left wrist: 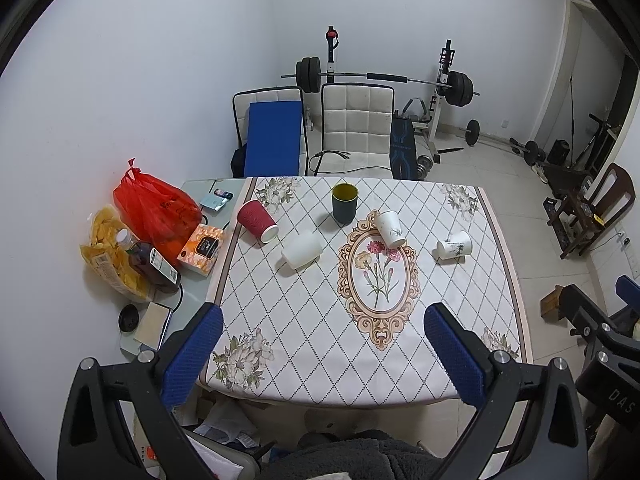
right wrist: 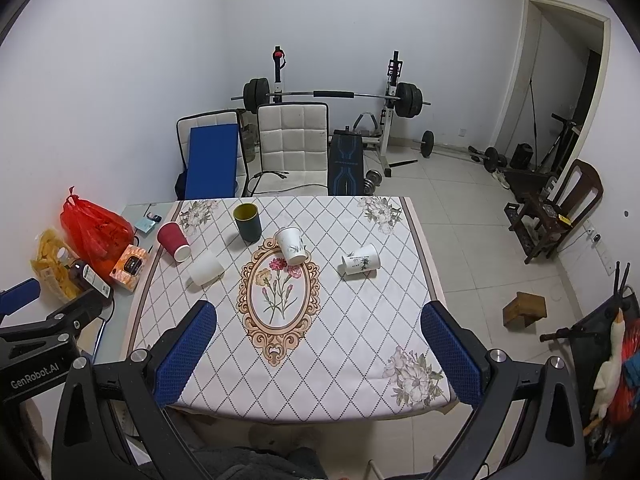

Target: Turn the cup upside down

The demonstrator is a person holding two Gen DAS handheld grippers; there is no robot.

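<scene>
Several cups are on the patterned tablecloth (left wrist: 304, 320). A dark green cup (left wrist: 344, 203) with a yellow inside stands upright at the back. A red ribbed cup (left wrist: 257, 221), a plain white cup (left wrist: 301, 250) and two printed white cups (left wrist: 390, 229) (left wrist: 454, 245) lie on their sides. The right wrist view shows the green cup (right wrist: 247, 223), red cup (right wrist: 173, 241), plain white cup (right wrist: 205, 267) and printed cups (right wrist: 291, 245) (right wrist: 359, 260). My left gripper (left wrist: 323, 320) and right gripper (right wrist: 318, 320) are both open and empty, held above the table's near edge, far from the cups.
At the table's left are a red plastic bag (left wrist: 156, 208), a snack bag (left wrist: 108, 252), a dark bottle (left wrist: 154, 264) and an orange box (left wrist: 201, 250). Two chairs (left wrist: 356, 128) and a barbell rack (left wrist: 384, 80) stand behind the table. A wooden block (right wrist: 524, 308) lies on the floor.
</scene>
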